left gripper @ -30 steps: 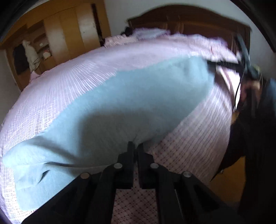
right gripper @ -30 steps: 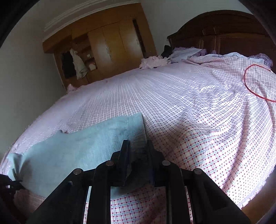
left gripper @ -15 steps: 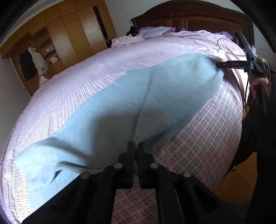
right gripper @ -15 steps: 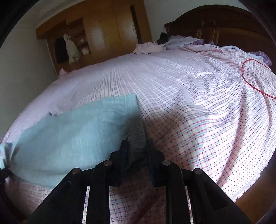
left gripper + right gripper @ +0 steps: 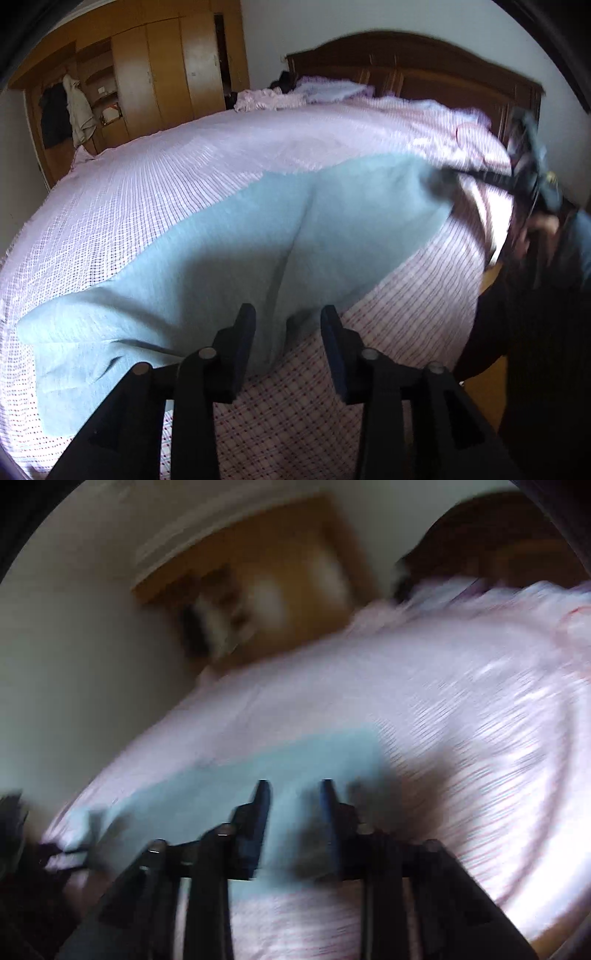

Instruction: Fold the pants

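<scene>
Pale blue pants (image 5: 229, 258) on bed, left gripper (image 5: 288, 314) just opened over near edge (fabric between fingers).

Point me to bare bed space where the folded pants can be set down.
Free: the checked sheet between the pants and the wardrobe, and the near strip by the bed edge. Crowded: clothes pile at the headboard.

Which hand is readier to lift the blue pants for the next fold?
Right, probably. The right gripper, jaws just closing, seems to pinch the pants end; the left gripper has just opened its jaws, cloth loose between them.
</scene>
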The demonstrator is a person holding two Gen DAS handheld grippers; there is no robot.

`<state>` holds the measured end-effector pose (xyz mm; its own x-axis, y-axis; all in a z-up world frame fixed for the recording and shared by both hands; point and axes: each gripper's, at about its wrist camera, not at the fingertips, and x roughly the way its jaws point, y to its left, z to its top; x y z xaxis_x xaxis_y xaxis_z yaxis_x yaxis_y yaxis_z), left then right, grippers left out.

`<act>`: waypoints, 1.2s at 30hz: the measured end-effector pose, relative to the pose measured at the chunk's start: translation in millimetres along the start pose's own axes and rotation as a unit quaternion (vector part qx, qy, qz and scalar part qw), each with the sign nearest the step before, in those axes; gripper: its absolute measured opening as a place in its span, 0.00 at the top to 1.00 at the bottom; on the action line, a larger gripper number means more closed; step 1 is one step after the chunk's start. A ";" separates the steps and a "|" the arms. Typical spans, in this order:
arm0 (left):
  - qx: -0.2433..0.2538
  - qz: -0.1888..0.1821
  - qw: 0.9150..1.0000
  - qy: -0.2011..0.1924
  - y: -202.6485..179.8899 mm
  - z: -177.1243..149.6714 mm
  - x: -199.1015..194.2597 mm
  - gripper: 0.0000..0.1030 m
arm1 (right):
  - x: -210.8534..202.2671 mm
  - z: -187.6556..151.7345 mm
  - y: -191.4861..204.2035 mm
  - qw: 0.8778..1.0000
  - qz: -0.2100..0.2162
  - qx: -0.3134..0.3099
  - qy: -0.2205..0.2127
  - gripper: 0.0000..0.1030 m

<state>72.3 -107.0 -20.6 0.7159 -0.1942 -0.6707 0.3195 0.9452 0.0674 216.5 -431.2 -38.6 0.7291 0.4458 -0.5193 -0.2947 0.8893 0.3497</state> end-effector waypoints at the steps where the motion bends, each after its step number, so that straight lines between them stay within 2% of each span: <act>1: -0.009 0.003 1.000 -0.004 4.0 1.9 -2.3 0.59 | 11.8 -3.6 -0.6 0.999 -0.035 -0.006 0.032 0.99; 2: -0.016 0.007 1.000 -0.004 7.9 3.0 -3.1 0.55 | 23.9 -8.4 -5.9 0.994 -0.089 -0.006 0.064 1.00; 3: -0.027 0.014 1.000 -0.002 13.6 3.8 -3.4 0.54 | 27.1 -9.4 -13.0 0.993 -0.097 0.008 0.070 1.00; 4: -0.033 0.019 0.999 -0.001 17.2 4.8 -4.4 0.54 | 24.3 -7.4 -15.8 0.994 -0.093 0.021 0.063 1.00; 6: -0.055 0.031 0.998 0.001 30.4 4.6 -6.4 0.54 | 12.4 -2.4 -8.3 0.991 -0.128 0.013 0.033 1.00; 8: -0.074 0.038 0.997 0.001 42.8 4.2 -9.3 0.54 | 7.2 0.0 6.0 0.994 -0.104 0.004 0.021 1.00; 10: -0.090 0.048 0.995 -0.002 54.8 2.3 -13.7 0.54 | 3.5 -3.1 33.0 0.999 -0.035 -0.014 0.001 1.00; 12: -0.105 0.056 0.993 -0.002 65.1 -0.1 -17.4 0.54 | 7.5 -8.8 54.3 0.999 -0.004 -0.044 0.005 1.00; 13: -0.114 0.064 0.991 0.001 72.6 0.1 -20.7 0.54 | 19.6 -14.7 64.1 0.998 0.000 -0.055 0.033 1.00; 15: -0.128 0.075 0.989 0.003 83.5 -0.9 -27.1 0.54 | 47.7 -22.8 62.2 0.994 -0.037 -0.047 0.096 1.00; 16: -0.134 0.080 0.988 0.003 89.8 -1.9 -31.7 0.54 | 53.6 -25.4 60.3 0.992 -0.051 -0.034 0.106 1.00; 19: -0.144 0.107 0.984 0.005 107.7 -3.9 -45.4 0.49 | 42.5 -15.6 85.4 0.992 -0.068 -0.072 0.080 1.00; 23: -0.163 0.134 0.978 -0.002 135.2 -11.4 -65.9 0.41 | 30.6 -6.4 156.9 0.986 -0.006 -0.159 0.041 0.98; 26: -0.174 0.149 0.973 0.006 152.0 -20.1 -74.1 0.40 | 32.8 -10.9 223.4 0.971 0.068 -0.226 0.025 0.90; 27: -0.176 0.149 0.973 0.011 155.5 -21.3 -74.5 0.40 | 33.8 -15.4 243.2 0.964 0.094 -0.250 0.021 0.84; 28: -0.176 0.149 0.973 0.015 159.1 -22.9 -75.6 0.40 | 35.9 -22.7 267.0 0.951 0.126 -0.281 0.017 0.78; 30: -0.165 0.154 0.974 0.017 164.4 -25.2 -78.7 0.40 | 41.9 -37.1 302.5 0.926 0.175 -0.334 0.013 0.77; 32: -0.152 0.165 0.974 0.021 168.4 -29.3 -79.8 0.40 | 54.2 -56.1 337.4 0.904 0.186 -0.384 0.015 0.77; 34: -0.155 0.172 0.973 0.022 176.6 -35.3 -83.8 0.40 | 69.0 -67.9 358.7 0.890 0.183 -0.416 0.022 0.77; 36: -0.167 0.174 0.970 0.023 185.3 -43.6 -86.7 0.39 | 89.3 -74.1 373.2 0.876 0.178 -0.447 0.028 0.70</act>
<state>42.3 96.4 17.9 0.7136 0.1571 -0.6827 -0.1609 0.9852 0.0586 125.9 -52.0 -12.3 0.4680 0.6937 -0.5474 -0.8820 0.4054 -0.2404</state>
